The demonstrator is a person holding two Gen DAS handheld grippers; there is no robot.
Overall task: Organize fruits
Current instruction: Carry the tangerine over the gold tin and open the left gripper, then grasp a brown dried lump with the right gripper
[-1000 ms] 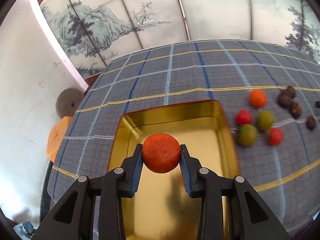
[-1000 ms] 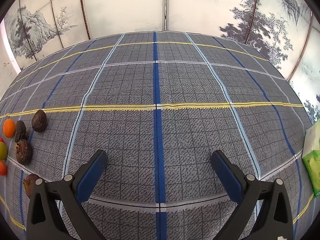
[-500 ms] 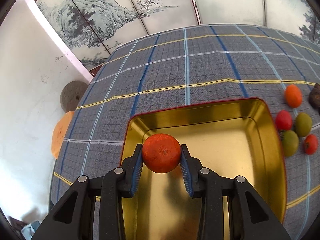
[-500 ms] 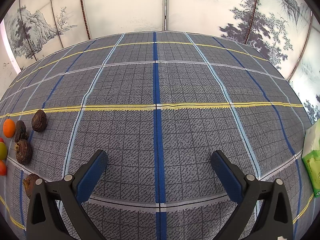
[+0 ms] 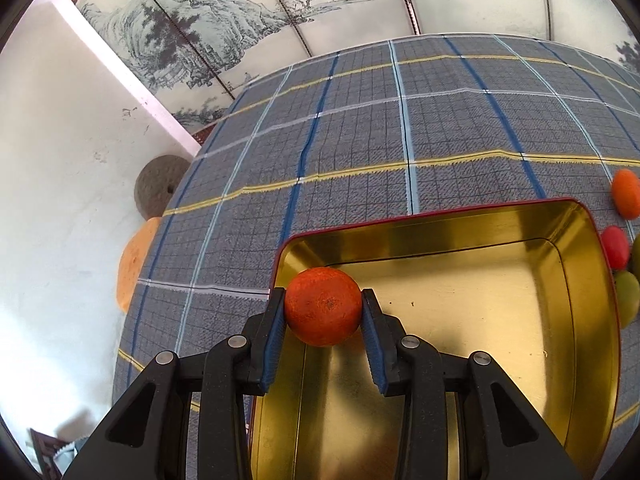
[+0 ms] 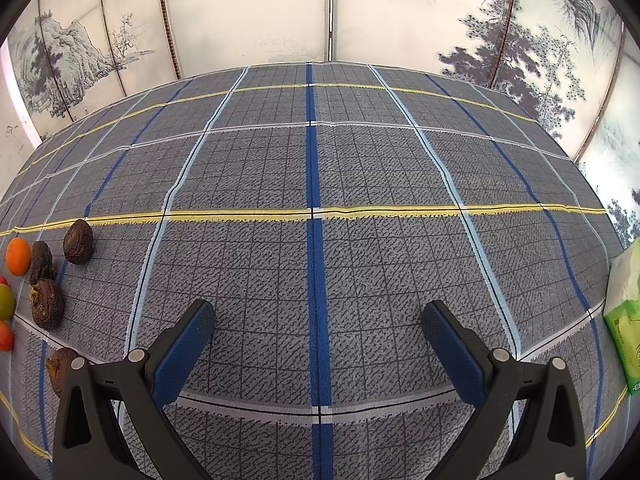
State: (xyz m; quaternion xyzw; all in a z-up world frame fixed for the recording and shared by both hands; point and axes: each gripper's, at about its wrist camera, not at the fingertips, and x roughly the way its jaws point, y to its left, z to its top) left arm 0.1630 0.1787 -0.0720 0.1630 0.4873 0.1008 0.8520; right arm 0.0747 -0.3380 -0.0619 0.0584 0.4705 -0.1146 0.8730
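My left gripper (image 5: 323, 312) is shut on an orange mandarin (image 5: 322, 305) and holds it above the far left corner of a gold tin tray (image 5: 500, 320) with a red rim. To the right of the tray lie an orange fruit (image 5: 626, 199), a red fruit (image 5: 615, 247) and a green fruit (image 5: 627, 297). My right gripper (image 6: 318, 326) is open and empty above the plaid cloth. At the left edge of the right wrist view lie an orange fruit (image 6: 18, 256), a green fruit (image 6: 5, 301), a red fruit (image 6: 5, 336) and several brown wrinkled fruits (image 6: 78, 241).
The table carries a grey plaid cloth (image 6: 320, 184). A green and white packet (image 6: 626, 320) lies at its right edge. A grey round stone (image 5: 158, 186) and an orange cushion (image 5: 134, 264) stand off the table's left edge. Painted screens stand behind.
My left gripper has moved left with the mandarin, from over the tray's middle to its far left corner. The loose fruits have slid to the right edge of that view. The right gripper has not moved.
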